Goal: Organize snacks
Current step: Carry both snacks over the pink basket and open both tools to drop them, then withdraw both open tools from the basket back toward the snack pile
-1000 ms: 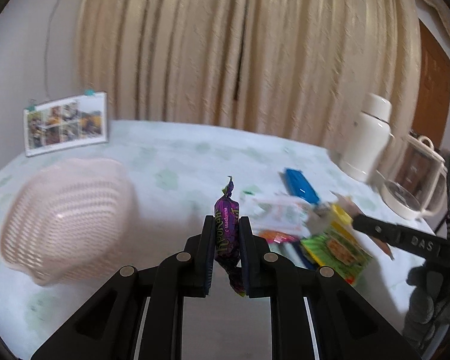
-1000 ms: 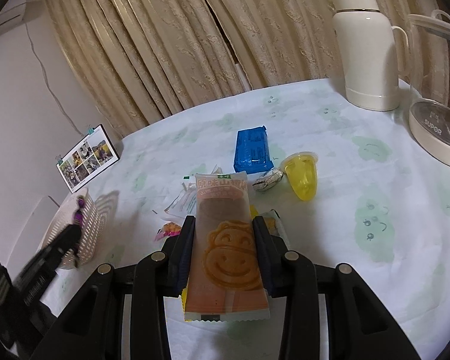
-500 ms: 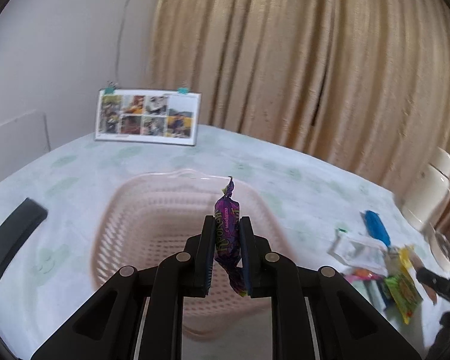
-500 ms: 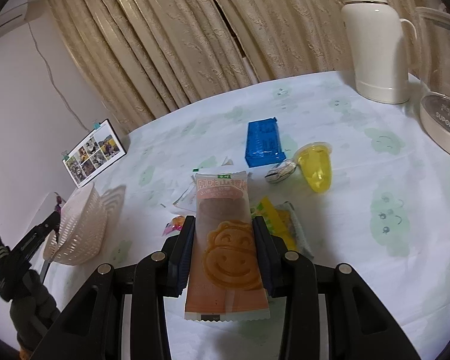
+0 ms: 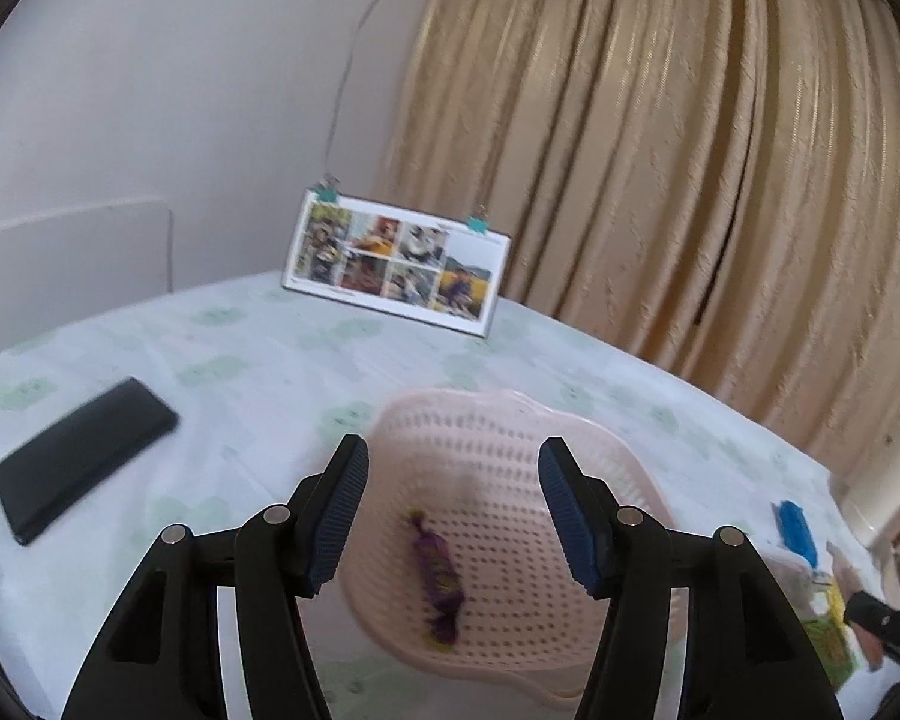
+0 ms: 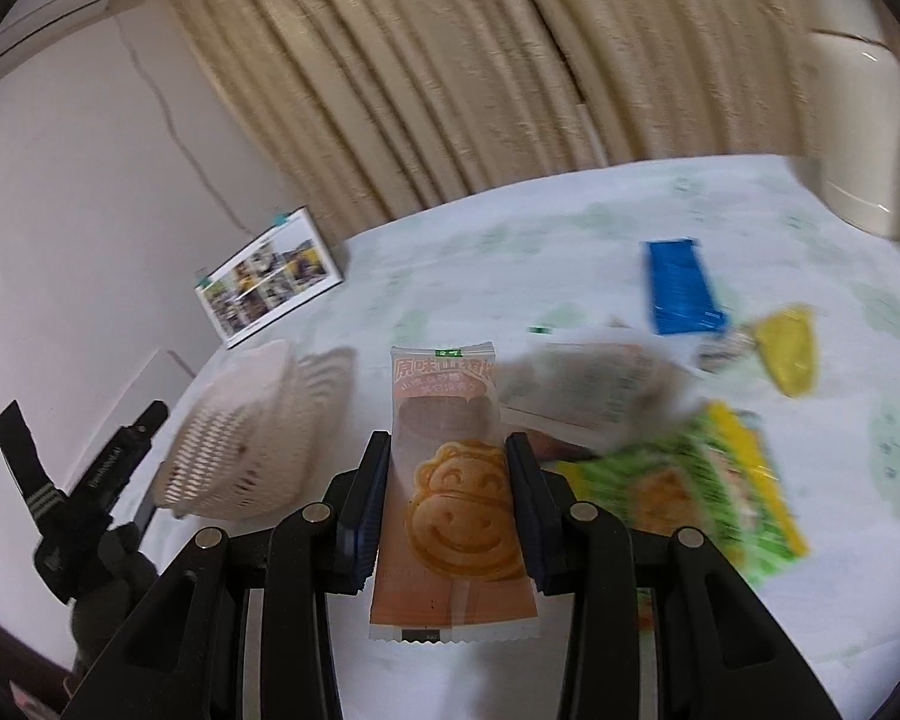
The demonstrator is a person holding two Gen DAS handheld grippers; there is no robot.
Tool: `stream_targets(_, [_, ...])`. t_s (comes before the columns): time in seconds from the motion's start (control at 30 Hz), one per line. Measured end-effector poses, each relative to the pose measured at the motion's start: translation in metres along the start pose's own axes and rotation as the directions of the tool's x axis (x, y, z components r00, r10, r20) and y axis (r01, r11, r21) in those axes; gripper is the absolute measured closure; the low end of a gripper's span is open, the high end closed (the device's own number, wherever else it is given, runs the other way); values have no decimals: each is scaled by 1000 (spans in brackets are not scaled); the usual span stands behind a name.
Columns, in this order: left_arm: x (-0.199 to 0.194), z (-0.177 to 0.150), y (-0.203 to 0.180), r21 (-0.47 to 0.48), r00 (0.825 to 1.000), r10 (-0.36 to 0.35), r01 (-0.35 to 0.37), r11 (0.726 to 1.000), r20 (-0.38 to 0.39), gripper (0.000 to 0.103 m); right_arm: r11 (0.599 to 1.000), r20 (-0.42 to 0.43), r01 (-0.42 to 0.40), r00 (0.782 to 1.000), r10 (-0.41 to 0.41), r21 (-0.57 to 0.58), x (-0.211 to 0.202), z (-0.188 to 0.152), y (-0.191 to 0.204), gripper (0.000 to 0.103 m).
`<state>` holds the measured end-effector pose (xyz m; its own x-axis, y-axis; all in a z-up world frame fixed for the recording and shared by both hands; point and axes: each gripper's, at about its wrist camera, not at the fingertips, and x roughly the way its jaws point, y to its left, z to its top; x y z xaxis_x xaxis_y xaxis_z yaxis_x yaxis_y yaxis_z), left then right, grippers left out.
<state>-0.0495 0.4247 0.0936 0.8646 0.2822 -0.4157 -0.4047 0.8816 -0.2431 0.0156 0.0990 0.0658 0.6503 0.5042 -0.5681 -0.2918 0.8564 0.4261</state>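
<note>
- Left claw (image 5: pixel 453 516) is spread wide with nothing between its blue pads, hovering over the pink basket (image 5: pixel 510 438).
- Purple candy (image 5: pixel 437 576) lies on the basket floor, below the gap between the left claw's fingers; it is blurred, so I can't tell whether it has fully settled.
- Right claw (image 6: pixel 447 504) is clamped on an orange snack packet (image 6: pixel 450 480) with a smiling cartoon face, held flat and lengthwise between the pads, lifted off the desk (image 6: pixel 510 228).
- In the right view the basket (image 6: pixel 240 432) sits to the left of the held packet, with the left claw (image 6: pixel 144 420) beside it on its far side.
- Other snacks not yet sorted on the desk, right of the packet: blue packet (image 6: pixel 681 288), yellow jelly cup (image 6: pixel 789 348), green-yellow packet (image 6: pixel 696 480), white wrapper (image 6: pixel 594 384). All motion-blurred.
- Also on the desk: a black phone (image 5: pixel 81 459) left of the basket and a photo card (image 5: pixel 396 264) standing behind it.
- Step in hand, by my read: the candy drop is done and the orange packet comes next.
- Next move calls for carrying the right claw leftward over the basket rim, then opening it so the packet falls inside.
- The left claw likely needs to clear out of the way and head to the pile for another snack, so the two don't collide over the basket.
</note>
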Motion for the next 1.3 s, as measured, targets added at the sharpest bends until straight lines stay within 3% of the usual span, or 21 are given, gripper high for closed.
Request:
stream_targets(0.13, [-3, -2, 8, -18, 999, 45, -45, 999, 24, 43, 998, -15, -44, 999, 43, -47, 16, 10, 36, 68])
stream_targets(0.6, [6, -5, 32, -119, 997, 82, -83, 989, -16, 43, 979, -126, -171, 979, 157, -109, 98, 21, 134, 64])
stream_targets(0.67, [7, -5, 32, -120, 997, 79, -81, 990, -24, 43, 978, -124, -175, 979, 162, -109, 104, 21, 139, 63])
stream_targets(0.73, [6, -6, 31, -119, 997, 78, -81, 990, -25, 43, 978, -120, -179, 979, 167, -102, 109, 19, 139, 42])
stream_targets(0.8, [6, -6, 31, -119, 997, 80, -82, 990, -24, 40, 979, -123, -188, 976, 177, -81, 112, 17, 136, 36])
stream_targets(1.03, [6, -6, 28, -102, 997, 82, -83, 991, -12, 40, 978, -111, -193, 977, 184, -73, 105, 14, 127, 37])
stream_targets(1.3, [4, -5, 23, -71, 996, 88, -88, 994, 6, 39, 978, -66, -151, 988, 143, -142, 88, 11, 134, 36])
